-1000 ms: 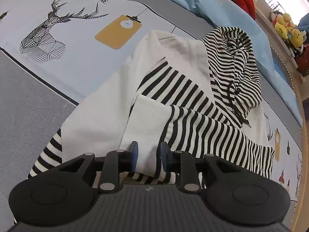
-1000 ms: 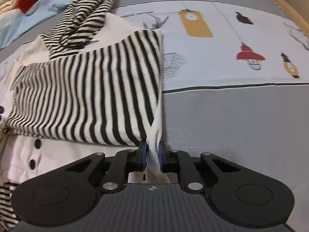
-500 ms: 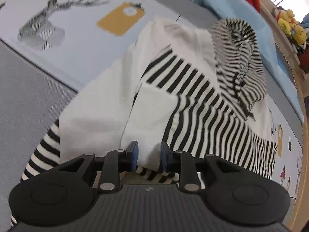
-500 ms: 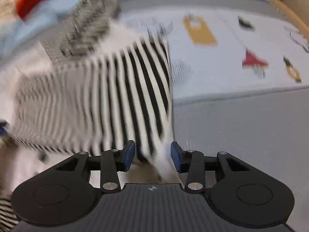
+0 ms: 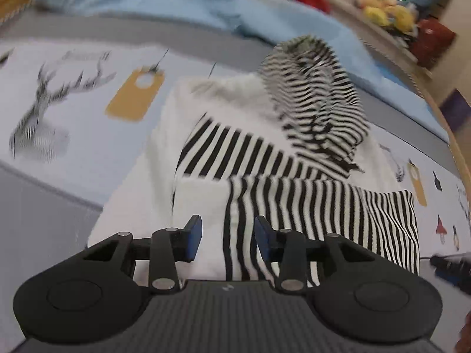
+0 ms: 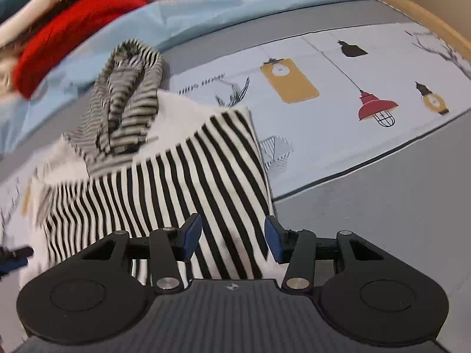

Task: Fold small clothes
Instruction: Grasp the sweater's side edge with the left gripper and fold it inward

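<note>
The hoodie [image 5: 265, 158] is lying half folded on the printed bedsheet [image 5: 88, 153], striped sleeves crossed over its white body and the striped hood [image 6: 129, 97] bunched at the far end. The left gripper [image 5: 228, 236] is hovering over the near hem, its jaws opening with cloth lying below the gap, not pinched. The right gripper [image 6: 232, 236] is doing likewise above the striped sleeve edge. A light blue blanket [image 6: 191, 20] and a red garment [image 6: 73, 32] are lying beyond the hood, with plush toys [image 5: 385, 16] on a shelf.
</note>
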The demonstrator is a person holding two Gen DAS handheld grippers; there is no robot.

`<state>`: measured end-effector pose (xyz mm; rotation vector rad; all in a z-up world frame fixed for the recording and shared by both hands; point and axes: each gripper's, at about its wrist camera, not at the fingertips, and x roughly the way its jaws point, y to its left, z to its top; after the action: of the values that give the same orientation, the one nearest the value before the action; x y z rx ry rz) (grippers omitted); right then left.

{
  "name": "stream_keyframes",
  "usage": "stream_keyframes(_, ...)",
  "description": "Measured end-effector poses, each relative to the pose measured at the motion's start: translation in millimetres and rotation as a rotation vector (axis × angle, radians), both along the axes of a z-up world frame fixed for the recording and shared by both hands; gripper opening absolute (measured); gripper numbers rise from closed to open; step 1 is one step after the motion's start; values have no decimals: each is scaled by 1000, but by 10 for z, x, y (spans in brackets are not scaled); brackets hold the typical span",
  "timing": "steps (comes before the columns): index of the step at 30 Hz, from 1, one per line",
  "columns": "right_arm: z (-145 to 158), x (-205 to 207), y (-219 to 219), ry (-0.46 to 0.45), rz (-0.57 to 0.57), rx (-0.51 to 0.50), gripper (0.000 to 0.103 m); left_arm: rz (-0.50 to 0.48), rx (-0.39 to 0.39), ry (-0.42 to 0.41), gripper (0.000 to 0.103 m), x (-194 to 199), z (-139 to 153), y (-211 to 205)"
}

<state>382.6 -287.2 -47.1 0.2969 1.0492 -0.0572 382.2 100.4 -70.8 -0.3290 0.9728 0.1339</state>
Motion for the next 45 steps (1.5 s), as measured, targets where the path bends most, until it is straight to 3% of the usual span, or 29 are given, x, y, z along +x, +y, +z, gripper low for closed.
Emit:
stream_keyframes(3,62,16,-72,-28,-67,-5,49,-27,70,-68,44,-28,89,-52)
stream_keyframes(7,140,63,-142,-42,-80,-170,49,-73,164,-140,45,-51,160,-132)
stream_keyframes(11,153,76,-313,-31,-97,-197,49,-98,191,-187,45,-1,206,-222)
stream_keyframes(14,146,84,-369,-26,-91,-210,49,-113,213,-218,45,251,250,-294)
stream_keyframes(19,95,76,-379,-10,-56,-246,49,-158,238,-257,45,1153,288,-405)
stream_keyframes(26,-15,127,-381,31,-55,-209,49,-264,397,-255,45,2759,-100,-652)
stream_keyframes(30,-31,187,-345,35,-45,-205,49,-228,419,-209,45,3541,-428,-660)
stream_keyframes(34,-98,225,-302,56,-8,-250,49,-176,464,-125,45,4011,-723,-639)
stream_keyframes(36,-141,236,-300,74,1,-271,49,-158,457,-102,42,4109,-805,-605)
stream_keyframes(38,-170,243,-293,85,2,-296,49,-171,467,-88,1,4108,-835,-592)
stream_keyframes(41,-190,239,-256,98,18,-305,49,-223,523,-141,1,3858,-685,-677)
stream_keyframes(45,-123,203,-187,86,35,-306,49,-296,562,-280,1,3104,-212,-778)
